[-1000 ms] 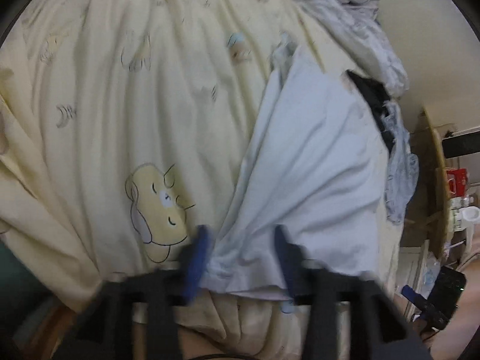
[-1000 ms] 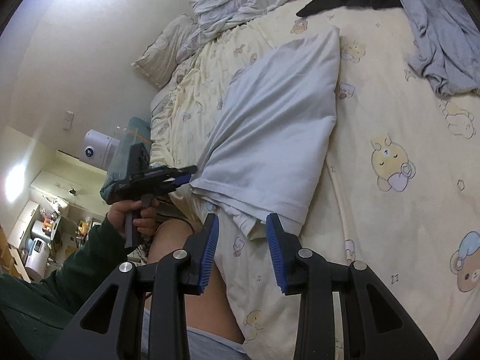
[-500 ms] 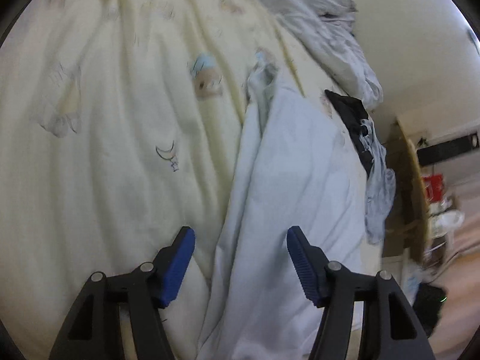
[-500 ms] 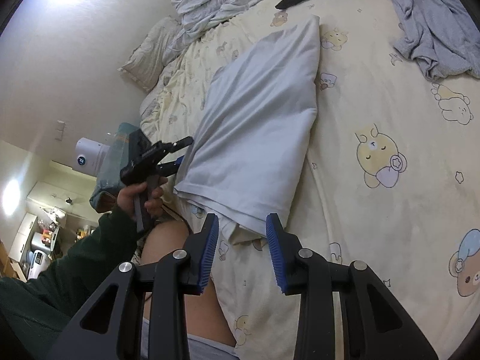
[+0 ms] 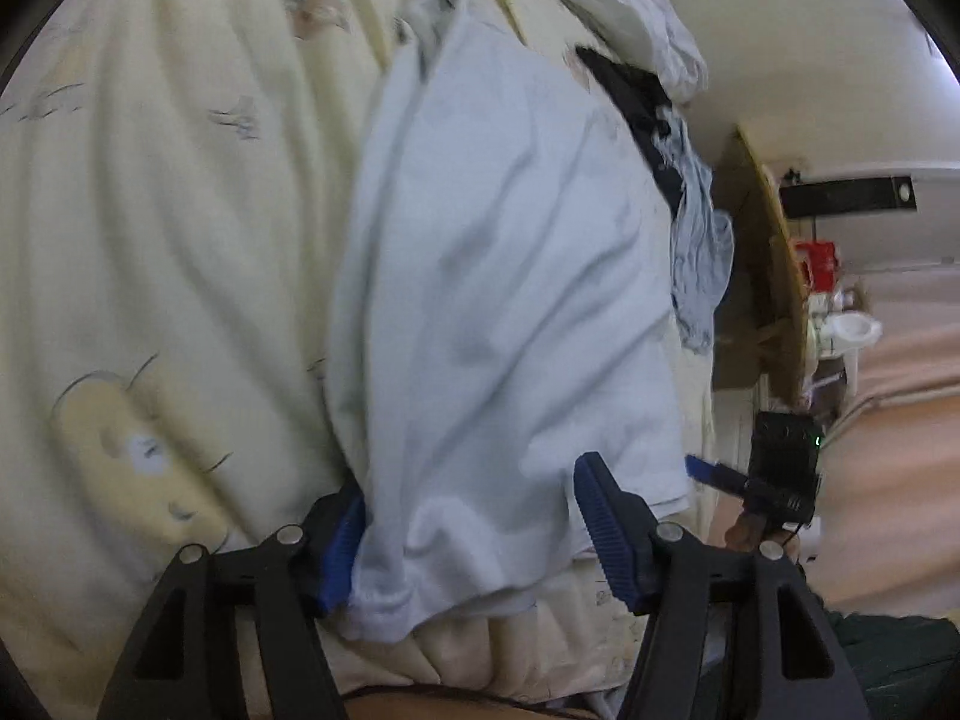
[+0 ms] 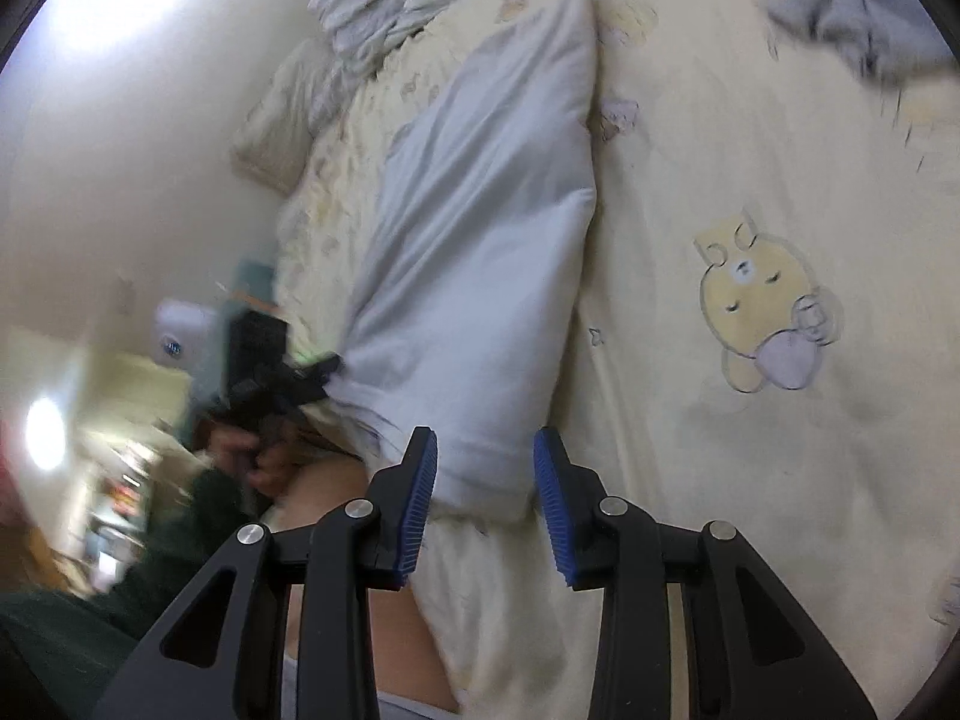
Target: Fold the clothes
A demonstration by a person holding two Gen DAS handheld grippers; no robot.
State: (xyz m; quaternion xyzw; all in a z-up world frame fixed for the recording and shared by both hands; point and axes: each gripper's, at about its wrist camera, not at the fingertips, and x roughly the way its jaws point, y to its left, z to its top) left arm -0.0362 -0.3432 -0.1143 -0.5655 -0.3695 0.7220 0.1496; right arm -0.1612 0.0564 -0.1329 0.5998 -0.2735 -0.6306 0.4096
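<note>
A pale blue garment [image 5: 504, 276], soft, creased and folded into a long narrow shape, lies on the bed [image 5: 150, 192], its near hem bunched at the bed's edge. The left gripper [image 5: 468, 531] stands spread wide, the hem lying between its ribbed blue fingers [image 5: 606, 531]. The right gripper [image 6: 485, 495] is also released, straddling the hem's other corner. The bed's cream sheet is wrinkled and printed with cartoon bears [image 6: 762, 312]. A grey crumpled garment [image 6: 852, 6] and a black one [image 5: 636, 102] lie farther up.
</note>
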